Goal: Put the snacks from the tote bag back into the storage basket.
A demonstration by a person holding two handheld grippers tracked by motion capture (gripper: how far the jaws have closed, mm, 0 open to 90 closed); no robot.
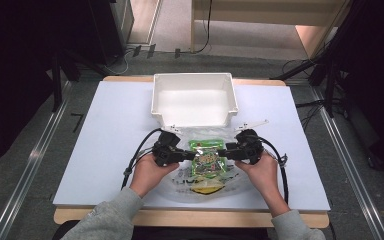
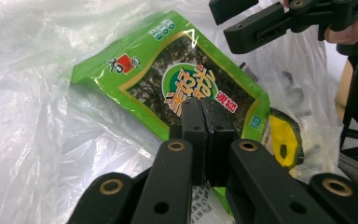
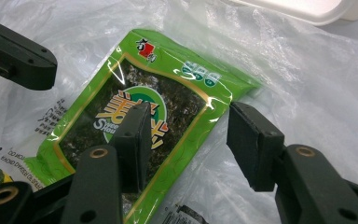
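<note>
A white rectangular plastic bin [image 1: 194, 100] with a flared rim sits on the white sheet-covered tabletop [image 1: 105, 150], at the middle of its far edge, its open top showing a bare white inside. Beyond the bin, past the tabletop's light wooden border [image 1: 125, 78], grey carpet floor [image 1: 180, 62] runs to a pale wooden piece of furniture [image 1: 260, 25], with black cables [image 1: 207, 30] trailing down in front of it. To the left and right of the bin, well off the tabletop, stand dark stand legs [image 1: 57, 80] and metal floor rails [image 1: 30, 170].
</note>
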